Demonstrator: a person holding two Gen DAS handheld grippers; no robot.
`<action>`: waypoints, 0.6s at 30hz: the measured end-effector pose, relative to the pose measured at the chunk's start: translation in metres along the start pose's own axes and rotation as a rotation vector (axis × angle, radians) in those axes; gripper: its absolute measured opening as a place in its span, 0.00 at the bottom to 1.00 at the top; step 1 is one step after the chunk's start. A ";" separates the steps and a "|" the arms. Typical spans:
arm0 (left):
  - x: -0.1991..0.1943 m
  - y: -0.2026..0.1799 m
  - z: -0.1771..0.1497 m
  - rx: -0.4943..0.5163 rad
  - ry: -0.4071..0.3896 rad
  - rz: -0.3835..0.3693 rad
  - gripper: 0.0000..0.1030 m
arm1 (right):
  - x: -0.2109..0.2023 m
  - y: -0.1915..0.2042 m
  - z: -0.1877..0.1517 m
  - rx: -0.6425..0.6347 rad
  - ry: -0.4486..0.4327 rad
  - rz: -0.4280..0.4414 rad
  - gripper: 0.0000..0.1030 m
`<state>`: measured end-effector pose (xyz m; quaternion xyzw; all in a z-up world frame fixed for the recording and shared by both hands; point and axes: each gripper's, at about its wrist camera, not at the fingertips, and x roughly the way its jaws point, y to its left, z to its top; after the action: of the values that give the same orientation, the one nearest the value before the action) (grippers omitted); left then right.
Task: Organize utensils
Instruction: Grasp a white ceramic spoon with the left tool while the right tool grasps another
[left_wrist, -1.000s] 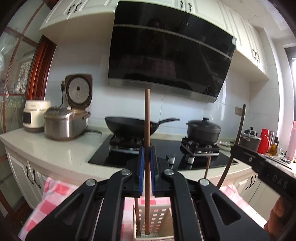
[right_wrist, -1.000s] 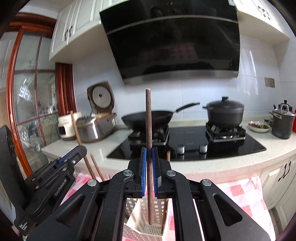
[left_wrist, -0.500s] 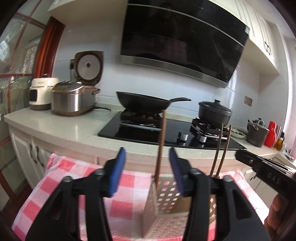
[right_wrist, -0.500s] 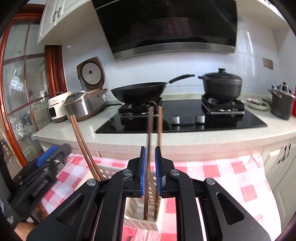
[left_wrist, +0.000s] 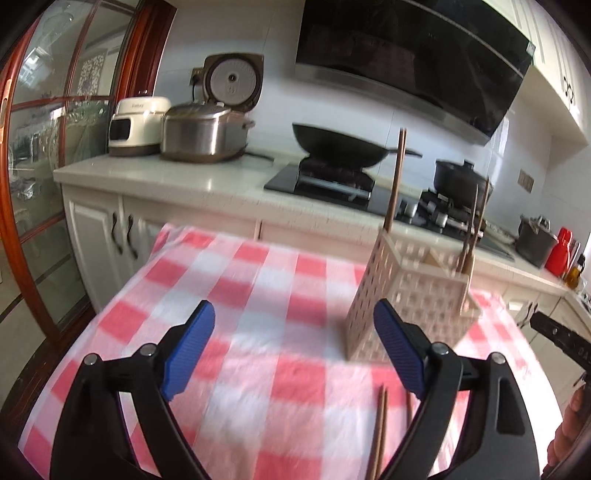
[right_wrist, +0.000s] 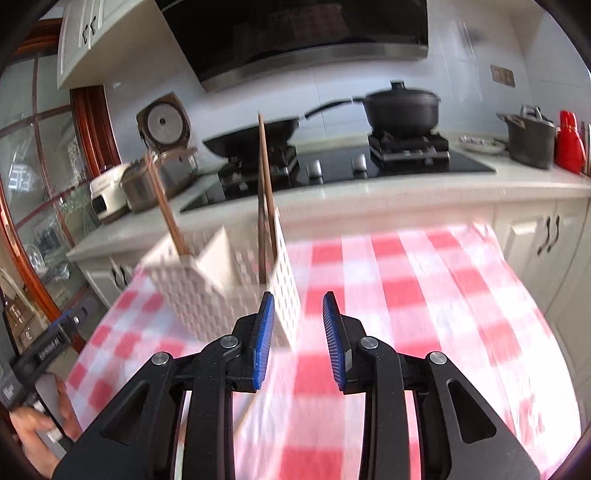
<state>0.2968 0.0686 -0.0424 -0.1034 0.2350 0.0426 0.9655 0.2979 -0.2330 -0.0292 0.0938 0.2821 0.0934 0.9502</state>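
Observation:
A white perforated utensil basket (left_wrist: 406, 295) stands on the red-checked tablecloth (left_wrist: 258, 295). One brown chopstick (left_wrist: 393, 184) leans in its left compartment and a pair (left_wrist: 476, 221) in its right. More chopsticks (left_wrist: 380, 424) lie flat on the cloth near me. My left gripper (left_wrist: 293, 347) hangs low over the cloth, its jaws opening wide with nothing between them. In the right wrist view the basket (right_wrist: 221, 280) holds chopsticks (right_wrist: 266, 192) just ahead. My right gripper (right_wrist: 299, 339) is opening, its jaws empty.
Behind the table runs a counter (left_wrist: 184, 181) with rice cookers (left_wrist: 199, 133), a wok (left_wrist: 340, 144) and a black pot (right_wrist: 400, 107) on the stove. A dark pot (right_wrist: 532, 140) and a red bottle (right_wrist: 570, 144) stand at the far right. A hand (right_wrist: 37, 435) holds the left gripper.
Both grippers let go of the chopsticks they held upright; these now stand in the basket. Both grippers have opened, sunk toward the table and drawn back.

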 end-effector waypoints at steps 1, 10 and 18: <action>-0.003 0.003 -0.006 0.001 0.015 0.004 0.83 | -0.003 -0.002 -0.009 0.004 0.014 -0.004 0.27; -0.035 -0.003 -0.057 0.084 0.102 -0.013 0.83 | -0.021 -0.009 -0.076 0.012 0.140 0.009 0.27; -0.061 -0.009 -0.077 0.110 0.105 -0.020 0.83 | -0.028 0.014 -0.107 -0.066 0.206 0.044 0.51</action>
<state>0.2097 0.0410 -0.0790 -0.0546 0.2864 0.0146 0.9564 0.2138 -0.2128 -0.0992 0.0585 0.3731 0.1327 0.9164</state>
